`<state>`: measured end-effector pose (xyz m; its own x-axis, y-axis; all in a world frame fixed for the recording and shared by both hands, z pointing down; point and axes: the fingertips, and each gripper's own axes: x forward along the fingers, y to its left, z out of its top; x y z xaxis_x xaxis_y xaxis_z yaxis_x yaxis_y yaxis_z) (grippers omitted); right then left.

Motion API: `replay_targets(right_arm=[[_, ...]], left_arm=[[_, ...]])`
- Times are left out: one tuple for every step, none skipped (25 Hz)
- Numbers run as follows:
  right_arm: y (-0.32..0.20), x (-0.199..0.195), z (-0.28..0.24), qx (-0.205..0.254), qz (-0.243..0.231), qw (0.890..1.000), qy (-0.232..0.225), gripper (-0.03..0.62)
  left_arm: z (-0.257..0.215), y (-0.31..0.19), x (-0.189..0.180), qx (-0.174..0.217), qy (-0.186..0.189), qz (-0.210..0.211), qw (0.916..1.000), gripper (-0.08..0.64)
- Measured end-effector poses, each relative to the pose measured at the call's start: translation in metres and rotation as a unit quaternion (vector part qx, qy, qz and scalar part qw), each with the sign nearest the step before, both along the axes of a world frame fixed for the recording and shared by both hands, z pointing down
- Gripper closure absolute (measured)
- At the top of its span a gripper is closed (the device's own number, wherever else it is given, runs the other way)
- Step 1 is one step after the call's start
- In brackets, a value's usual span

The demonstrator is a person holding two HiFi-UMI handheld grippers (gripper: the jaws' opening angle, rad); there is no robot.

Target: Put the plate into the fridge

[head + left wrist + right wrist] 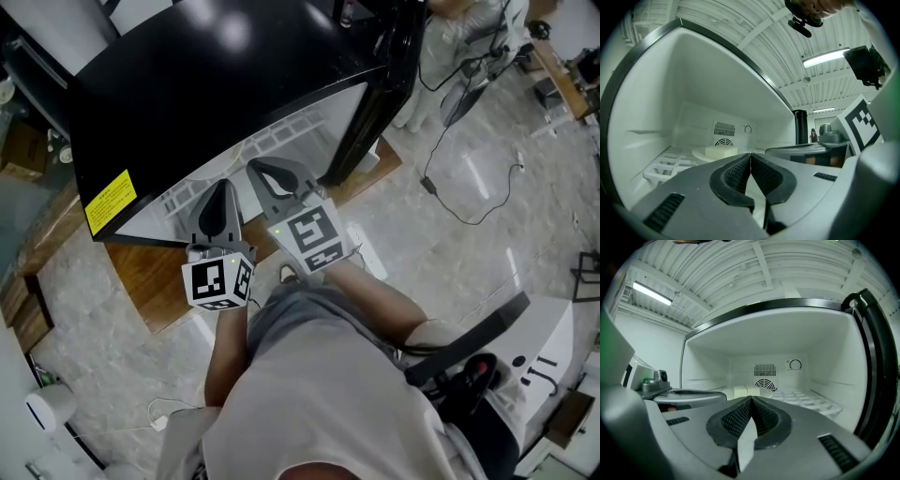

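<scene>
The plate lies inside the fridge, at the back of its white grid shelf below the fan vent, and carries a pale block. It looks stiff, smooth and breakable, probably moderately heavy. Any hold is best taken on the near rim, keeping the plate level so its load stays put. The left tool and right tool are both pinched together on nothing, pointing into the fridge from its opening, well apart from the plate.
</scene>
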<state>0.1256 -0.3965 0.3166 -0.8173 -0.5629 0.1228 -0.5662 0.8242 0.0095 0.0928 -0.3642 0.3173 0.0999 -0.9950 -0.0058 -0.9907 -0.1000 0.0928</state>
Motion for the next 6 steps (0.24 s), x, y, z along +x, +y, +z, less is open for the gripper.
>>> replay_targets(right_arm=[[0.0004,0.0001,0.0003,-0.001,0.000,1.000,0.000,0.575],[0.0010,0.0001,0.0005,-0.001,0.000,1.000,0.001,0.575],[0.0017,-0.0002,0.0007,-0.001,0.000,1.000,0.002,0.575],[0.0025,-0.0006,0.0009,-0.001,0.000,1.000,0.003,0.575],[0.0032,-0.0011,0.0011,-0.001,0.000,1.000,0.004,0.575],[0.0040,-0.0017,0.0013,-0.001,0.000,1.000,0.005,0.575]], left_arm=[[0.0003,0.0001,0.0001,0.000,0.000,0.000,1.0000,0.540],[0.0007,0.0003,-0.0001,-0.001,0.001,0.001,1.0000,0.540],[0.0012,0.0005,-0.0004,-0.002,0.002,0.001,1.0000,0.540],[0.0016,0.0007,-0.0008,-0.003,0.002,0.002,1.0000,0.540],[0.0019,0.0010,-0.0012,-0.004,0.003,0.002,1.0000,0.540],[0.0022,0.0013,-0.0016,-0.005,0.003,0.002,1.0000,0.540]])
